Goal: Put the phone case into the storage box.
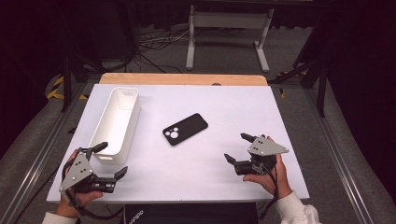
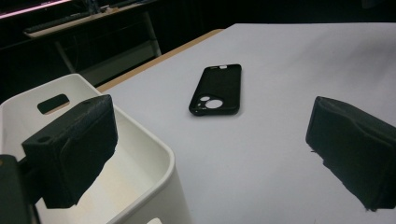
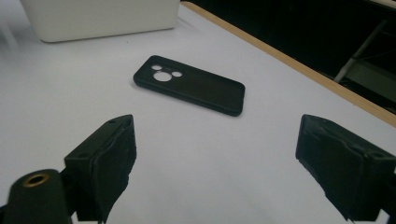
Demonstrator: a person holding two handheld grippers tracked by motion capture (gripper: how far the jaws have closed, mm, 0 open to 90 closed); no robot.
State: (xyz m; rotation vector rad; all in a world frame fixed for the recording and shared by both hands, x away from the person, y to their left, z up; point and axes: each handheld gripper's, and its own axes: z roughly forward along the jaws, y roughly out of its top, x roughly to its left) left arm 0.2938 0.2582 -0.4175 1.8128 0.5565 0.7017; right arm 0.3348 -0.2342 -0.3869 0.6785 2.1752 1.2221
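Lying on white table (image 1: 224, 140), black phone case (image 1: 185, 129), white bin (image 1: 116, 123), both claws wide, dark room.

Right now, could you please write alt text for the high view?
A black phone case lies mid-table on a white table, with a white bin to its left. A person's left gripper and right gripper rest open near the front edge.

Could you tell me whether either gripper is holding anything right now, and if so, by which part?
Nothing is held. The left gripper and right gripper are both open and empty; the phone case lies untouched between them.
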